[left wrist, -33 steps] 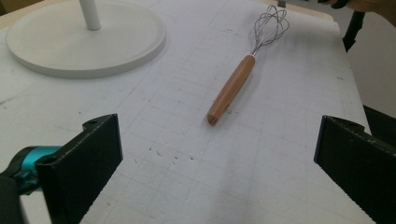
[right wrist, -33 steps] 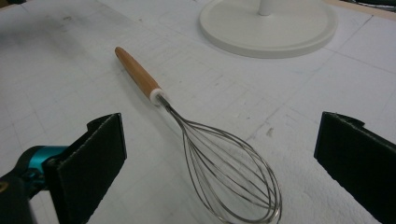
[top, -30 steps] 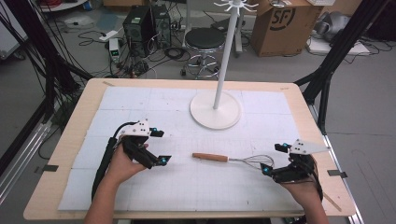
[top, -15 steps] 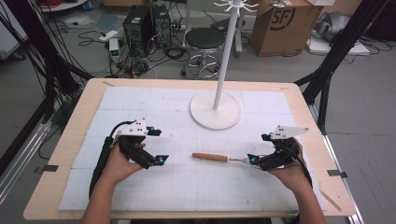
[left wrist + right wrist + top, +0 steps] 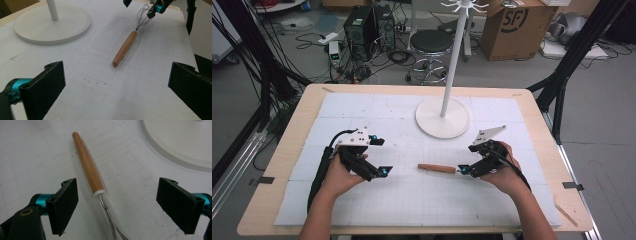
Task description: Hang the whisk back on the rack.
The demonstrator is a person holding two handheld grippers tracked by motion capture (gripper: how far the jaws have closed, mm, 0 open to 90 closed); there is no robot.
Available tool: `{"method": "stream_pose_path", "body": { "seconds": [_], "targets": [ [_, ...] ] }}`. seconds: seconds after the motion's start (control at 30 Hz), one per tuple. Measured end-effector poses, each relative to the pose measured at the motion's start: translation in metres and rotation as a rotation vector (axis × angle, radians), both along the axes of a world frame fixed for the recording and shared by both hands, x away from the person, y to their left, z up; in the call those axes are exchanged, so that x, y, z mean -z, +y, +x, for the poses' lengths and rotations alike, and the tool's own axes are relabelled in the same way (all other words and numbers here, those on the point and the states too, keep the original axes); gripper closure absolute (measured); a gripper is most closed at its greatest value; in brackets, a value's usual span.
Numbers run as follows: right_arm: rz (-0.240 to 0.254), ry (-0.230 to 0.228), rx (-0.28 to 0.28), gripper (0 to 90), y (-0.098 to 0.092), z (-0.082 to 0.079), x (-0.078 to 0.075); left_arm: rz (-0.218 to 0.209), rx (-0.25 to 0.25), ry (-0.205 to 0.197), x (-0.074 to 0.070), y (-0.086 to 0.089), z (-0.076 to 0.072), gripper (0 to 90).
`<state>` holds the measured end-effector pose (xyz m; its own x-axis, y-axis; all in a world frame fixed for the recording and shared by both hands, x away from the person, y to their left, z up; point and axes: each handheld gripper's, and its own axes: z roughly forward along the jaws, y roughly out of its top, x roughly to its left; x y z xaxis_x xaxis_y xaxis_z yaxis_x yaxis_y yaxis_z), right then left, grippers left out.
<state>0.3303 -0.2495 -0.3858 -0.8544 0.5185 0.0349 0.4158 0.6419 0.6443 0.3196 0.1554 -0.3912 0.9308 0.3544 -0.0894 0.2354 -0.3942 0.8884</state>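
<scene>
Straddling the whisk (image 5: 90, 170), the right tongs (image 5: 125, 205) have their two black pads well apart on either side of the thin metal neck, just behind the white collar where the wooden handle begins; the jaws have just been closing but neither pad presses on anything yet, so the whisk lies free between them on the tabletop (image 5: 402, 210). In the high view the right tongs (image 5: 465, 170) sit at the wire end, with the handle pointing away from them toward the left tongs (image 5: 382, 171). Those left tongs (image 5: 115, 82) stand wide open with nothing between them, resting near the far tip of the handle.

Beyond the right tongs, a little farther up the tabletop, stands the round white base of a hook stand (image 5: 443, 117), its pole rising out of the middle.

To do this pick-up well, I would judge it best to shift slightly forward so the pads close on the wooden handle rather than the slippery wire neck, which could roll or twist out. Keep the jaws square across the handle, lower until the pads nearly brush the tabletop, close firmly, then lift straight up so the wire loops do not drag.
</scene>
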Motion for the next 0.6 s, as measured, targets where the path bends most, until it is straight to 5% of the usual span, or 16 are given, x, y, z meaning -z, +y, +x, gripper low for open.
{"method": "stream_pose_path", "body": {
  "seconds": [0.03,0.37,0.6],
  "targets": [
    [-0.038,0.005,-0.012,17.3,0.008,0.001,0.002,-0.001,0.000,0.001,0.000,0.000,0.000,1.6],
    [-0.136,0.074,-0.082,34.0,0.031,0.008,0.018,0.010,-0.005,0.001,0.001,0.000,0.001,1.6],
    [-0.165,0.098,-0.124,41.1,0.044,0.009,0.025,0.016,-0.006,0.005,0.002,-0.001,0.001,1.6]
  ]
}}
